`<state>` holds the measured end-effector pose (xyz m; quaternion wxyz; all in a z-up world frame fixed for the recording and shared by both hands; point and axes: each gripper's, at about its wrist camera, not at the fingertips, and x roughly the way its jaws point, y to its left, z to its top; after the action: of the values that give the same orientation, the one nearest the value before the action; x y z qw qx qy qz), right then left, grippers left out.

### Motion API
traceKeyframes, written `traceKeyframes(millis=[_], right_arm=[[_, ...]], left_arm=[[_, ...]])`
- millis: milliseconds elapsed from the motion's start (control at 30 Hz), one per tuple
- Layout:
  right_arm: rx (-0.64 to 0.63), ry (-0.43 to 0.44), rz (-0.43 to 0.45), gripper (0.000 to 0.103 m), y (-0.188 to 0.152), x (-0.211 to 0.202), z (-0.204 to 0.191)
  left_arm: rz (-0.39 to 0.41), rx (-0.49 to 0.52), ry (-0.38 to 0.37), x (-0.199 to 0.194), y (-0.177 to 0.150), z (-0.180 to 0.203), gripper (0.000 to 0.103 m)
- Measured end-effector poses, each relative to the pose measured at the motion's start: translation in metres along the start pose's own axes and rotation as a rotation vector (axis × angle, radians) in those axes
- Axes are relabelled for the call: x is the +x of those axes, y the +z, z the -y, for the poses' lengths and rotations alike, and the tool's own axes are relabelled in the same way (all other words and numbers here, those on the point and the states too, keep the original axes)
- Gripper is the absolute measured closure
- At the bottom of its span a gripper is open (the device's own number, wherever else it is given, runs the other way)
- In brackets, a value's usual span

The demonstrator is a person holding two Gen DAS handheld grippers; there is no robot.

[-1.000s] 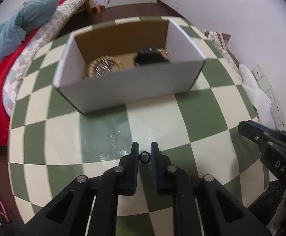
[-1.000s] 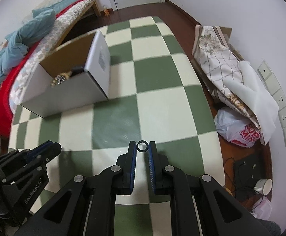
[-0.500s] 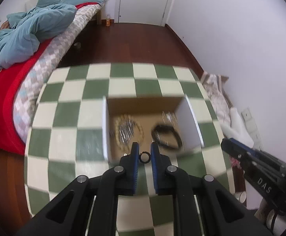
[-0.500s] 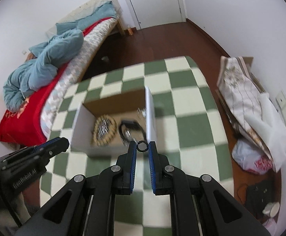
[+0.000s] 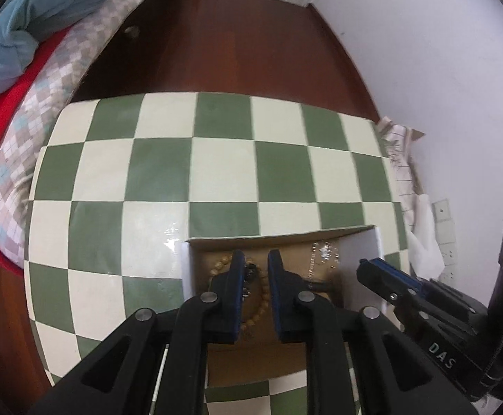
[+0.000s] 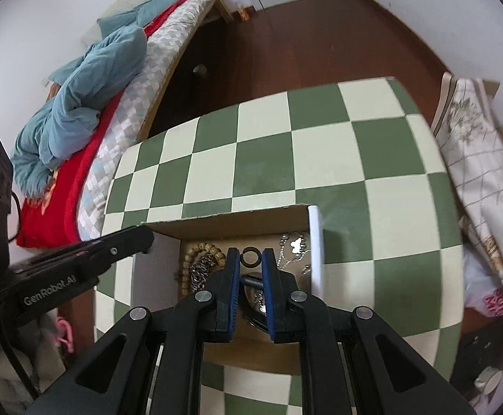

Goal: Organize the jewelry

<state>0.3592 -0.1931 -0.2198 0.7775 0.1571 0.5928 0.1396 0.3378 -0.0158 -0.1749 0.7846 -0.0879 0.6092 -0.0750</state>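
Note:
An open cardboard box [image 5: 377,240] [image 6: 315,242] stands on the green-and-cream checked table and holds a wooden bead bracelet [image 5: 222,263] [image 6: 201,249], silver chains [image 5: 324,252] [image 6: 291,245] and a dark band. My left gripper [image 5: 255,259] hovers over the box, slightly open with nothing between its tips; a small dark ring [image 5: 250,273] shows just below, by the beads. My right gripper [image 6: 251,256] is shut on a small black ring [image 6: 251,256] and holds it above the box's inside.
The table [image 5: 223,169] ends at a dark wooden floor [image 5: 237,41] beyond. A bed with red and blue covers [image 6: 78,103] lies left. Cloth and bags [image 6: 476,145] and wall sockets [image 5: 441,228] are at the right by the white wall.
Both grippers moved forward and now hang over the open box. The left gripper's fingers have parted and its ring no longer sits between them. The right still grips its ring.

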Motion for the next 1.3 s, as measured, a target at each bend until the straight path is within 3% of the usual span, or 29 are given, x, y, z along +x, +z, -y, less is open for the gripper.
traceKeyframes(millis=[33,100,133,167,233,333,433,567,900,1300], right_arm=[[0.007,-0.001,-0.004,0.088,0.001,0.002,0.001],[0.009,-0.009,0.003,0.067,0.002,0.000,0.003],[0.010,-0.011,0.008,0.054,0.002,-0.001,0.003],[0.015,-0.009,0.016,0.049,0.001,-0.005,0.004],[0.007,-0.049,0.028,0.039,0.000,-0.011,0.003],[-0.008,-0.124,0.041,0.021,-0.005,-0.024,0.002],[-0.065,-0.254,0.029,0.003,-0.015,-0.028,-0.004],[-0.121,-0.350,-0.013,0.000,-0.034,-0.026,-0.008],[-0.128,-0.384,-0.014,0.000,-0.076,-0.041,-0.019],[-0.104,-0.373,0.123,0.000,-0.116,-0.130,-0.041]], left_arm=[[0.000,-0.009,0.000,0.000,0.001,-0.001,0.084],[0.027,-0.012,0.024,-0.004,0.002,-0.002,0.056],[0.046,-0.012,0.029,-0.007,0.002,-0.002,0.031],[0.063,-0.016,0.031,-0.012,0.002,-0.003,0.018],[0.100,-0.018,0.049,-0.022,0.002,-0.005,0.017],[0.127,-0.020,0.111,-0.034,-0.001,-0.010,0.000],[0.190,0.004,0.224,-0.046,-0.011,-0.013,0.000],[0.247,0.018,0.331,-0.052,-0.034,-0.019,0.000],[0.217,-0.016,0.341,-0.062,-0.091,-0.025,0.000],[0.306,0.025,0.316,-0.137,-0.144,0.006,0.000]])
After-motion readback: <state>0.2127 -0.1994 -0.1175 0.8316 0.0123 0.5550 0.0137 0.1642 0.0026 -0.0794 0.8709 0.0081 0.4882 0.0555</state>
